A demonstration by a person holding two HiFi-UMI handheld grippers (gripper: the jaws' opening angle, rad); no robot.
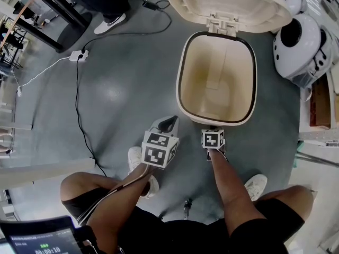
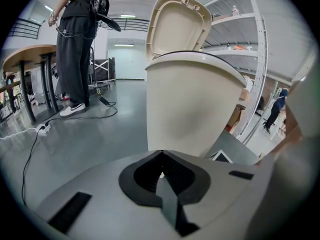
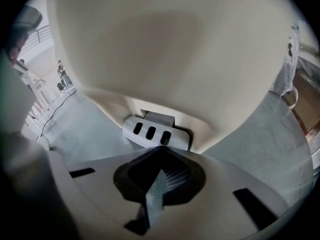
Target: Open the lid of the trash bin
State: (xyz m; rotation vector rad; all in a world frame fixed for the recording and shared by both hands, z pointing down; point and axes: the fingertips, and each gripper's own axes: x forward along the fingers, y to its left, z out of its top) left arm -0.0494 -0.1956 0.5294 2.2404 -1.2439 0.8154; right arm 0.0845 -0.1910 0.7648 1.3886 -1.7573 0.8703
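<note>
A cream pedal trash bin (image 1: 217,78) stands on the grey floor, its inside empty. Its lid (image 1: 228,4) is tipped up and back on the far hinge; in the left gripper view the lid (image 2: 177,24) stands upright above the bin's body (image 2: 192,104). My right gripper (image 1: 213,137) is at the bin's near foot, shut. In the right gripper view its tips (image 3: 161,147) sit at the grey foot pedal (image 3: 150,131) with three slots. My left gripper (image 1: 168,124) hangs just left of the bin, shut and holding nothing (image 2: 160,152).
A black cable and a white power strip (image 1: 78,55) lie on the floor at left. A person in black (image 2: 75,49) stands by a table (image 2: 30,54). White rounded shells (image 1: 302,46) and shelving (image 2: 252,59) crowd the right. My own shoes (image 1: 256,186) are behind the grippers.
</note>
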